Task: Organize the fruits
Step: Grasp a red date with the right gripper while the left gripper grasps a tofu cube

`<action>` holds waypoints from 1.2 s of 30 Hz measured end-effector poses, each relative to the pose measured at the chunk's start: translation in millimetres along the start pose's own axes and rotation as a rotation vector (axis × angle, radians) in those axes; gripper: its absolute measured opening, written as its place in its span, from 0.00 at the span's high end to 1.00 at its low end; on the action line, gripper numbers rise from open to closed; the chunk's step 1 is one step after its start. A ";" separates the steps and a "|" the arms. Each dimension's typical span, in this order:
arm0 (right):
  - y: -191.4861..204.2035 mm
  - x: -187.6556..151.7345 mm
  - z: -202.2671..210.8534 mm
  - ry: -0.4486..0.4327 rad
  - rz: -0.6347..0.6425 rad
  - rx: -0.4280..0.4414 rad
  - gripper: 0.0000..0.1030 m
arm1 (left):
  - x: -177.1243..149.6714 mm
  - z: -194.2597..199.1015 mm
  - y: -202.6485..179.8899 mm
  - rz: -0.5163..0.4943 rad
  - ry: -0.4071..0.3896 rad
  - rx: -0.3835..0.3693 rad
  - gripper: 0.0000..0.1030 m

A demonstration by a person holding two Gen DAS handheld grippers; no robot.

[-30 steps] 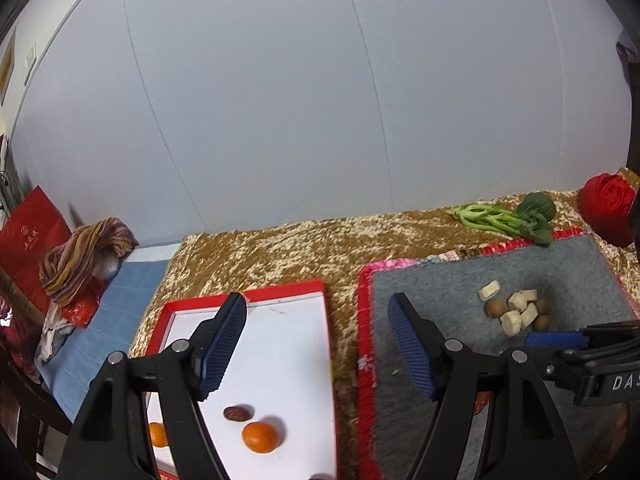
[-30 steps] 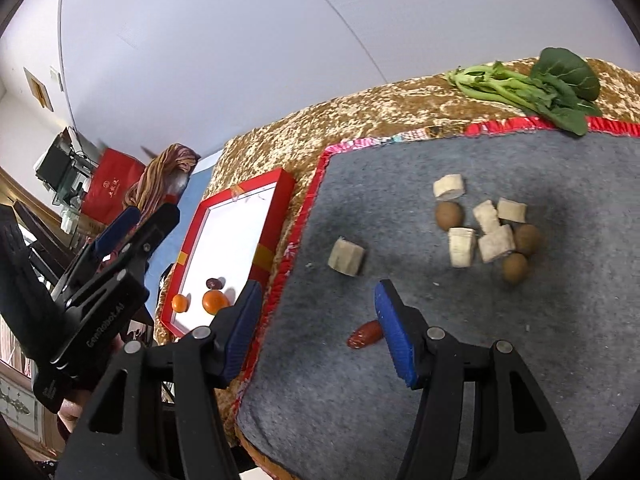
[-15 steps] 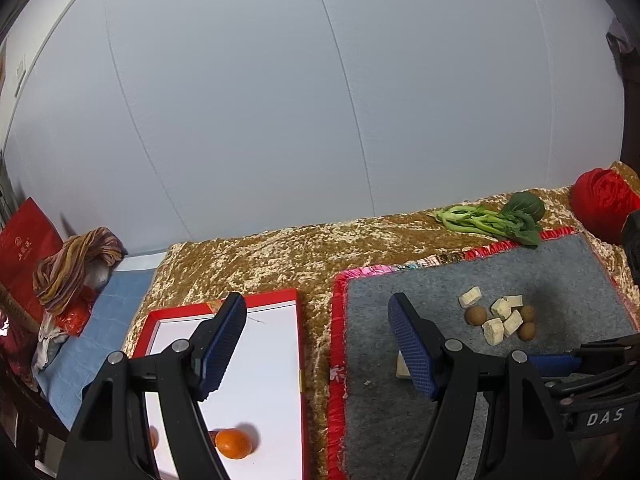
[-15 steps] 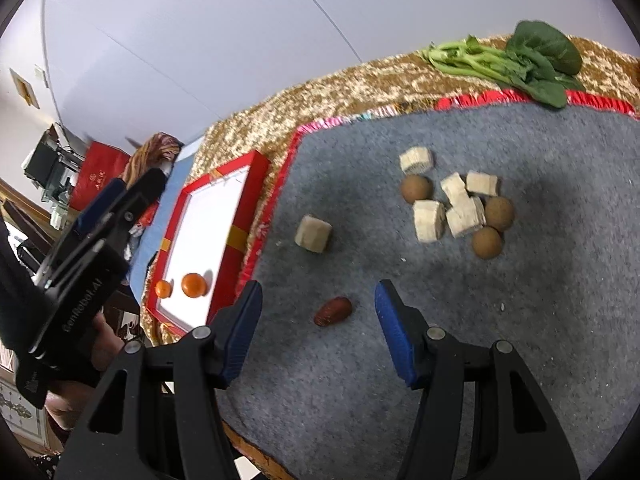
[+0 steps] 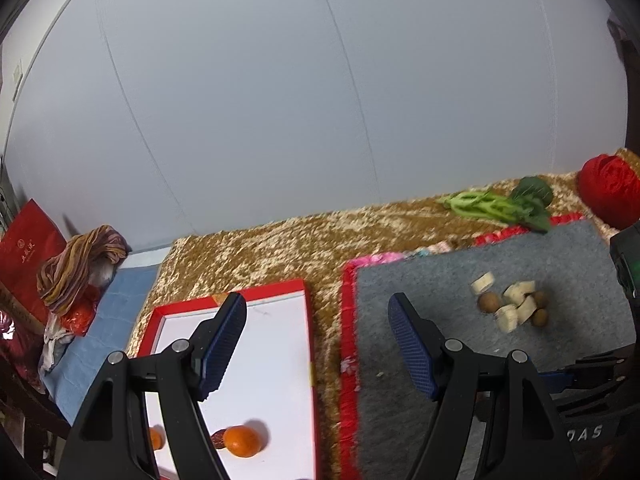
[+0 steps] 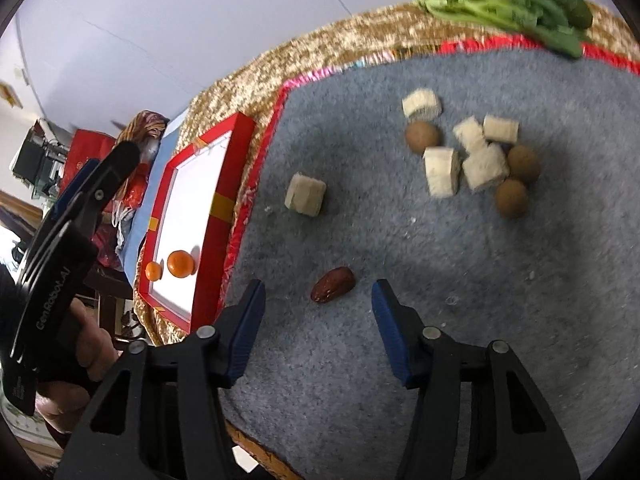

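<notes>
date [image 6: 333,290] lies just ahead between open right tongs [image 6: 318,308].

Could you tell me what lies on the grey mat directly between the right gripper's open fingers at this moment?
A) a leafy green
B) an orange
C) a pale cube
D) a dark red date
D: in the right wrist view the dark red date lies on the grey mat just ahead of the open right gripper, between its two blue pads.
</notes>
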State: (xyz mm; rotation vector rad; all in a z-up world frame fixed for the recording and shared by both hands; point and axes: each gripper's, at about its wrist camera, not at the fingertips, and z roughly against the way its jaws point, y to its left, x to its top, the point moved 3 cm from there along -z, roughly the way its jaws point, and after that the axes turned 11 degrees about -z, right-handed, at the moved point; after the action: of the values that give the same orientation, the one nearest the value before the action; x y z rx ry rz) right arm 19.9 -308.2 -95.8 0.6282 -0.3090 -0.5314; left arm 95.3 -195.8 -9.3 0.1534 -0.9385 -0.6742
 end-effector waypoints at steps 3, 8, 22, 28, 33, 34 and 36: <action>-6.8 1.5 -9.1 0.028 -0.060 -0.004 0.54 | -10.1 -14.1 6.6 0.000 0.052 0.003 0.29; -14.2 5.8 -21.1 0.039 -0.124 -0.033 0.57 | -27.1 -35.7 19.4 0.037 0.129 -0.029 0.29; 15.7 -2.4 -41.0 -0.001 0.121 -0.247 0.75 | -29.2 -68.5 -5.8 0.045 0.203 -0.161 0.29; -4.9 13.2 -7.5 -0.060 0.046 -0.203 0.75 | -25.1 -79.2 -37.0 0.005 0.213 -0.227 0.29; -19.7 22.0 12.4 -0.095 -0.003 -0.182 0.75 | -25.7 -89.4 -59.5 -0.042 0.229 -0.236 0.29; -19.4 21.7 13.3 -0.097 -0.004 -0.181 0.75 | -25.4 -90.5 -60.9 -0.038 0.226 -0.247 0.29; -20.9 21.3 14.7 -0.096 -0.008 -0.178 0.75 | -25.6 -92.5 -63.3 -0.024 0.224 -0.267 0.28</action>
State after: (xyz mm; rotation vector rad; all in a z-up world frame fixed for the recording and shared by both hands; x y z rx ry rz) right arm 23.3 -341.3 -95.2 0.4329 -0.3459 -0.5912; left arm 128.0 -245.3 -107.7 0.0028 -0.6267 -0.7804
